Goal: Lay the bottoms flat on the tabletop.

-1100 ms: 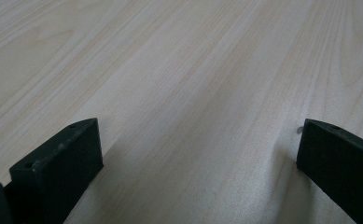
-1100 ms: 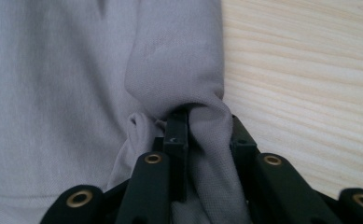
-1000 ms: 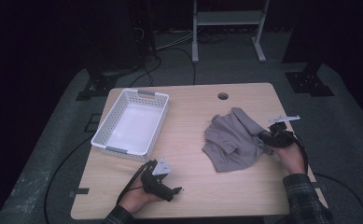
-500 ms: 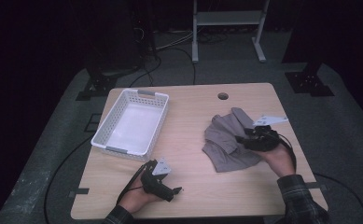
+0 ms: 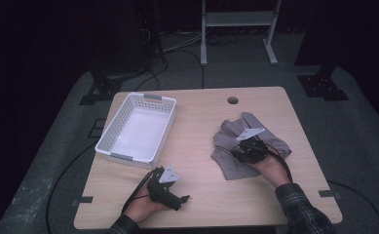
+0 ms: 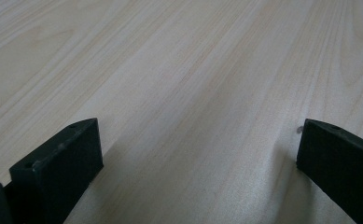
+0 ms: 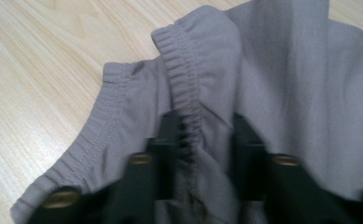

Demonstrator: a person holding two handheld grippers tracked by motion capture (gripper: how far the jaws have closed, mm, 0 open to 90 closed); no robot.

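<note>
Pinching the grey garment's [image 7: 282, 79] ribbed hem in our just-closing right claw [image 7: 202, 135], left claw [image 6: 198, 154] agape on bare surface [image 5: 201, 122], white basket [image 5: 110, 130] well apart

Grey garment [image 5: 236, 146]; white basket [image 5: 137, 127]; pale wood-grain table [image 5: 197, 117].

Blurred tongs [image 7: 201, 140] amid grey garment [image 7: 282, 74]

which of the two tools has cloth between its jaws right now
The right tool: its jaws pinch the ribbed hem of the grey cloth, having just closed further. The left tool rests open on bare table.
</note>
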